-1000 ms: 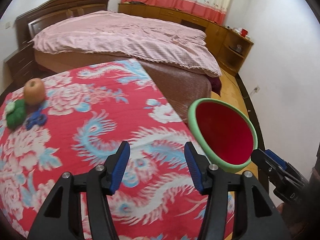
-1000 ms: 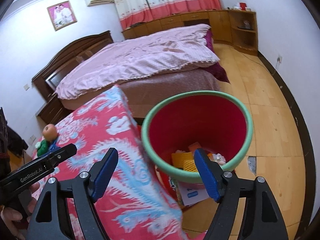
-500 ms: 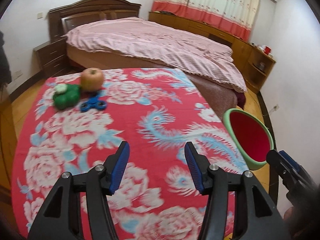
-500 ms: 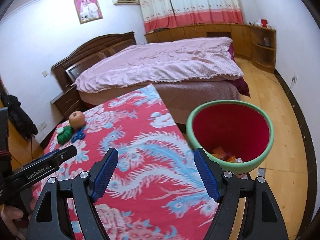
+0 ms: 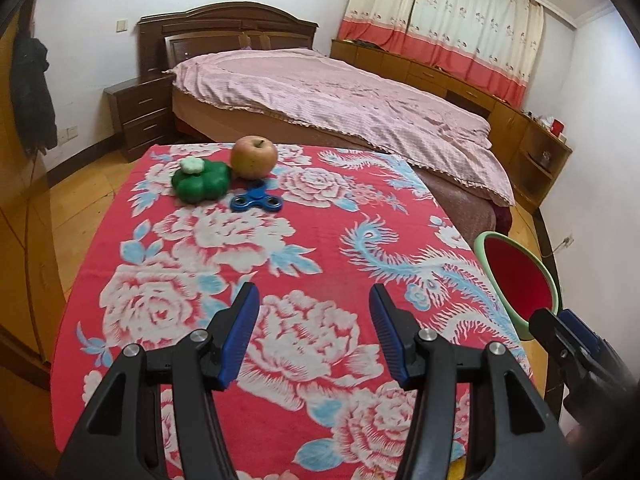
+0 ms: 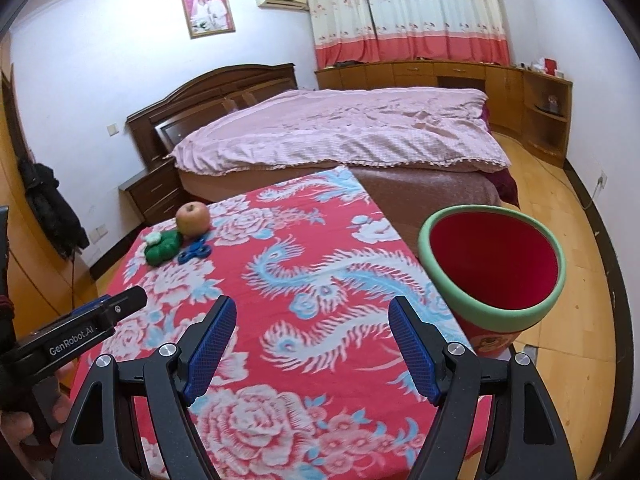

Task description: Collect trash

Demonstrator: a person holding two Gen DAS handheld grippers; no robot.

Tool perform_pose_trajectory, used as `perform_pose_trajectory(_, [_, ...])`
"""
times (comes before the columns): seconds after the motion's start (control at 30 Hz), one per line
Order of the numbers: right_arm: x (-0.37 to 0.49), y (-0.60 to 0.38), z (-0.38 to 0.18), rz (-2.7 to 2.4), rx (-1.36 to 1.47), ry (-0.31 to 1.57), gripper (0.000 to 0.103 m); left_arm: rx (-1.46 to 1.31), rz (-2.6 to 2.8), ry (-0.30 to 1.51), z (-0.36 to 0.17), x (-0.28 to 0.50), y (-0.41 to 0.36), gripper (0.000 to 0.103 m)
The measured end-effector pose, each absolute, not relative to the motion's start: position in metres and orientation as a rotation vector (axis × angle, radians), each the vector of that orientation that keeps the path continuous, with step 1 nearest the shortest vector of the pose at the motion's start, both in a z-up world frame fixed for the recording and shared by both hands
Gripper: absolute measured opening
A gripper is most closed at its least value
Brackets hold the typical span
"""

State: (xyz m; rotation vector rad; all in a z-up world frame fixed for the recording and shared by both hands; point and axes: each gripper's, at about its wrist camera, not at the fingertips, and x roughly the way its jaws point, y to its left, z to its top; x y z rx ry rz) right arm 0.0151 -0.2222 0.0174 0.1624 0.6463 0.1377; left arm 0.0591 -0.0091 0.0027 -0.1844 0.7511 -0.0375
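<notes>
Left wrist view: left gripper (image 5: 314,300) jaws apart, nothing held; apple (image 5: 253,157), green toy (image 5: 201,180), spinner (image 5: 257,199) seen well ahead; right gripper (image 6: 312,314) likewise agape, bin (image 6: 494,268) just right of it.

Under the jaws lies a matt woven cloth (image 5: 280,248), ahead of them a glossy plastic toy (image 5: 201,180), a smooth-skinned apple (image 5: 254,157) and a shiny spinner (image 5: 257,200), with a smooth plastic bin (image 6: 494,268) right of the jaws.

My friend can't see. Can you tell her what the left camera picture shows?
The left tool hangs open and empty over a red flowery tablecloth. At the far end sit an apple, a green toy and a blue spinner.
</notes>
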Motion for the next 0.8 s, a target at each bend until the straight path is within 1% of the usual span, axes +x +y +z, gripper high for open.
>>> perform_pose_trajectory(0.8, [0.0122, -0.2176, 0.0153, 0.152, 0.169, 0.669, 0.079, -0.178, -0.004, 0.73, 0.0059, 0.0494, -0.0035, 0.057])
